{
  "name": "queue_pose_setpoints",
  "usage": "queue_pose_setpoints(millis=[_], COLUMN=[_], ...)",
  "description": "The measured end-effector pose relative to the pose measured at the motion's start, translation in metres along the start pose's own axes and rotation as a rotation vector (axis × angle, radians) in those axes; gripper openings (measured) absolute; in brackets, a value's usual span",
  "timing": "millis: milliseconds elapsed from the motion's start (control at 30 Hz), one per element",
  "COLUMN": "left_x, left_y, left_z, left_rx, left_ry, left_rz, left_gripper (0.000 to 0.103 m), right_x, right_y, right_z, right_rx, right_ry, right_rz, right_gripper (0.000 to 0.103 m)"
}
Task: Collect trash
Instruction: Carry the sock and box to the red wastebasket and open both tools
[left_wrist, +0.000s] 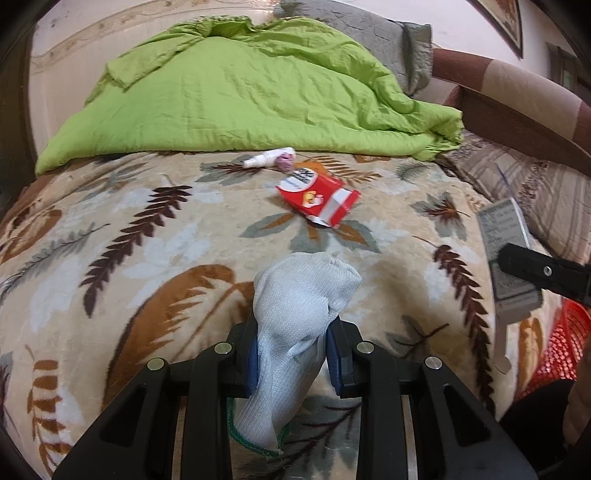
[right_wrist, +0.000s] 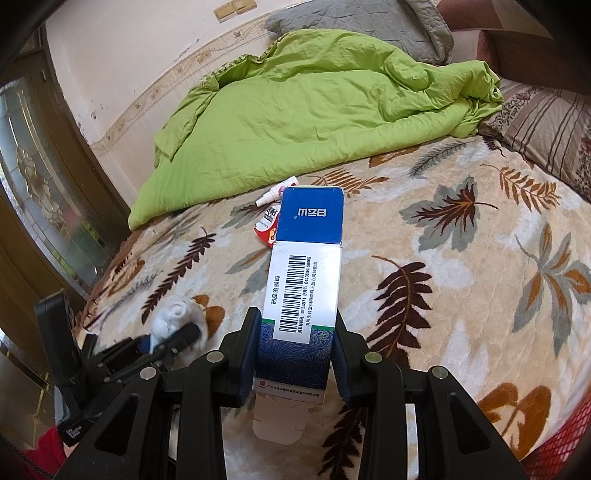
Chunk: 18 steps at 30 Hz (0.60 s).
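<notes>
My left gripper (left_wrist: 291, 354) is shut on a white knitted glove (left_wrist: 299, 306), held above the leaf-patterned blanket (left_wrist: 129, 240); the glove (right_wrist: 177, 317) also shows low at the left of the right wrist view. My right gripper (right_wrist: 295, 354) is shut on a blue and white medicine box (right_wrist: 306, 266) with a barcode, its bottom flap hanging open. The same box (left_wrist: 506, 251) shows at the right edge of the left wrist view. A red torn packet (left_wrist: 317, 195) lies further up the blanket, with a small white spray bottle (left_wrist: 266, 158) and a pinkish wad (left_wrist: 285, 161) behind it.
A crumpled green duvet (left_wrist: 240, 96) covers the far half of the bed, with a grey pillow (left_wrist: 376, 33) behind it. A striped pillow (right_wrist: 546, 122) lies at the right. A red mesh basket (left_wrist: 561, 343) sits at the bed's near right. A wooden glazed door (right_wrist: 40, 177) stands on the left.
</notes>
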<state>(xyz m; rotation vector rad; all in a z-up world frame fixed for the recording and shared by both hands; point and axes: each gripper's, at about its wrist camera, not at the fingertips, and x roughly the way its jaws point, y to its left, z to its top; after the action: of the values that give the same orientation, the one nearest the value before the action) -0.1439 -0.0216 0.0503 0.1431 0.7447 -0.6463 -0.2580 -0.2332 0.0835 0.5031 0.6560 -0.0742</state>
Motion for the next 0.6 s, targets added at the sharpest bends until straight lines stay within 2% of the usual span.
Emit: queue_pose_setpoints(millis=[167,300,400,500,600], left_x=[-0.005,-0.017,-0.029,-0.041,-0.056], left_y=[-0.022,-0.048,-0.075,-0.109,-0.152], left_z=[-0.004,-0.003,0.002,0.010,0.018], left_rx=[0.053,0.121,0.164,0.212,0.270], left_ry=[0.003,-0.012,-0.016,-0.017,-0.022], left_rz=[-0.049,-0.094,-0.163,-0.242,-0.328], left_gripper=[0.028,0.028,0.028,0.028,0.028], right_x=[-0.022,-0.062,-0.097,-0.140,-0.186], right_y=[-0.009,-0.026,-0.043,-0.069,-0.103], right_z=[-0.002,-0.010,-0.015,-0.022,-0.036], right_rx=[0.052,0.090,0.118,0.160,0.208], right_ry=[-0.018,-0.041,-0.081,-0.136,-0.193], right_rz=[0.015,0.014,0.001,-0.053,-0.172], right_gripper=[0.038,0.038,0.038,0.038,0.038])
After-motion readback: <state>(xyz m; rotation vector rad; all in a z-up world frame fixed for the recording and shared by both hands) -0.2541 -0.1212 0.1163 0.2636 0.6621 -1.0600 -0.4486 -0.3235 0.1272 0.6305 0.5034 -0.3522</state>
